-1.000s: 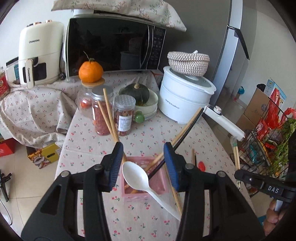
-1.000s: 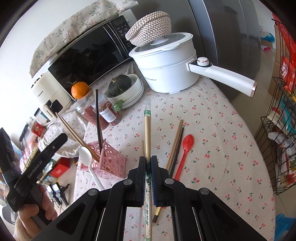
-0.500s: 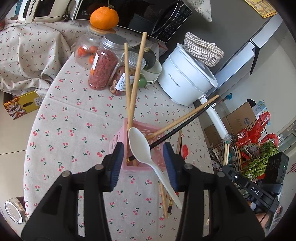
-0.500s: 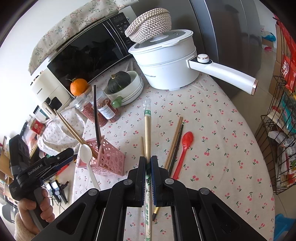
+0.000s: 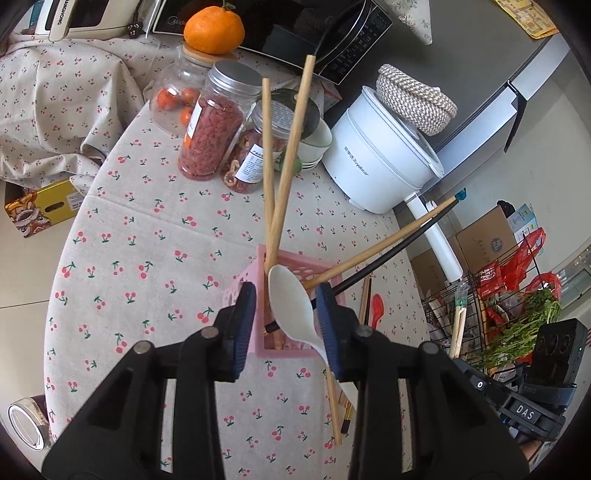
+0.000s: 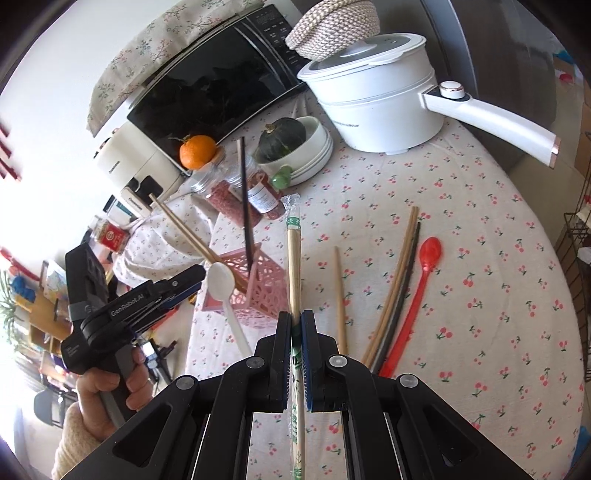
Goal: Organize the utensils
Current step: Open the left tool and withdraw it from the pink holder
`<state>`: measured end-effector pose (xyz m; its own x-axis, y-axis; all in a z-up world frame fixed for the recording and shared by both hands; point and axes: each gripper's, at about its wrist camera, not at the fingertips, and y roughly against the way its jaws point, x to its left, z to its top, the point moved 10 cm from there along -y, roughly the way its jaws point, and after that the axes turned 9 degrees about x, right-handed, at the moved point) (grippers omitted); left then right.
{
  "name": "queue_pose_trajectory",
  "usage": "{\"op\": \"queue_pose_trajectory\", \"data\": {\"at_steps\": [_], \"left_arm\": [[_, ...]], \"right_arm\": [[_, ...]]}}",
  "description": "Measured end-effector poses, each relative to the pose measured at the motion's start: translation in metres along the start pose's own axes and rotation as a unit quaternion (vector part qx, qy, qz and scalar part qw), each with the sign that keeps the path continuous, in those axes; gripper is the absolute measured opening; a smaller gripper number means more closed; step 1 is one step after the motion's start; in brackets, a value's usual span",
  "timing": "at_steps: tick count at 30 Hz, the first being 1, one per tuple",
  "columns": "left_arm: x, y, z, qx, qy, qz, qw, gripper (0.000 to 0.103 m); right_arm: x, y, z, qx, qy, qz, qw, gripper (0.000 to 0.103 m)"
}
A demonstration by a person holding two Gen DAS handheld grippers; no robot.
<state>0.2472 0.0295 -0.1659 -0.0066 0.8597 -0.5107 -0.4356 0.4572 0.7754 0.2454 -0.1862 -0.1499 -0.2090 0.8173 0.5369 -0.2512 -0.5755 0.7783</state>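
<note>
Holding a wrapped pair of wooden chopsticks (image 6: pixel 294 258) in my right gripper (image 6: pixel 296 325), I have its jaws clamped tight on the paper sleeve, the sticks pointing forward over the table (image 6: pixel 480 229). My left gripper (image 5: pixel 284 310) sits low over the near edge of the pink basket (image 5: pixel 284 343); its jaws have just been closing and now stand at a narrow gap, with the white spoon (image 5: pixel 291 306) between them. The spoon's bowl tilts up out of the basket and its handle slants down past my right-hand pad; I cannot tell whether either pad presses on it.

Inside the pink basket stand two light wooden chopsticks (image 5: pixel 286 166) that cross near the rim, and another wooden stick (image 5: pixel 384 245) and a black chopstick (image 5: pixel 399 249) lean out toward the white pot (image 5: pixel 376 162). In the right wrist view, loose chopsticks (image 6: pixel 397 284) lie on the cherry-print cloth just beside a red spoon (image 6: pixel 417 299), with a single wooden stick (image 6: pixel 340 295) near them. Behind the basket are jars (image 5: pixel 214 122), an orange (image 5: pixel 214 29) on a lid, and the microwave (image 6: pixel 221 85).
</note>
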Motion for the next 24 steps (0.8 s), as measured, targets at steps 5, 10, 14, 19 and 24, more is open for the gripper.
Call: {"op": "queue_pose_trajectory", "data": {"at_steps": [5, 10, 14, 19, 24], "left_arm": [[0.002, 0.003, 0.000, -0.001, -0.002, -0.005, 1.0000, 0.036], [0.003, 0.000, -0.001, 0.003, -0.006, -0.011, 0.9999, 0.036], [0.001, 0.000, 0.003, -0.004, -0.020, -0.005, 0.9998, 0.036], [-0.001, -0.005, 0.006, -0.003, -0.030, -0.002, 0.9995, 0.036], [-0.002, -0.009, 0.006, 0.000, -0.036, 0.004, 0.9994, 0.035]], "right_arm": [[0.036, -0.025, -0.017, 0.047, 0.023, 0.046, 0.998, 0.005], [0.046, -0.052, -0.028, 0.077, 0.029, 0.032, 0.996, 0.005], [0.049, -0.061, -0.030, 0.085, 0.031, 0.027, 0.996, 0.006], [0.043, -0.072, -0.032, 0.099, 0.026, 0.014, 0.995, 0.006], [0.034, -0.078, -0.031, 0.105, 0.018, 0.004, 0.994, 0.006]]}}
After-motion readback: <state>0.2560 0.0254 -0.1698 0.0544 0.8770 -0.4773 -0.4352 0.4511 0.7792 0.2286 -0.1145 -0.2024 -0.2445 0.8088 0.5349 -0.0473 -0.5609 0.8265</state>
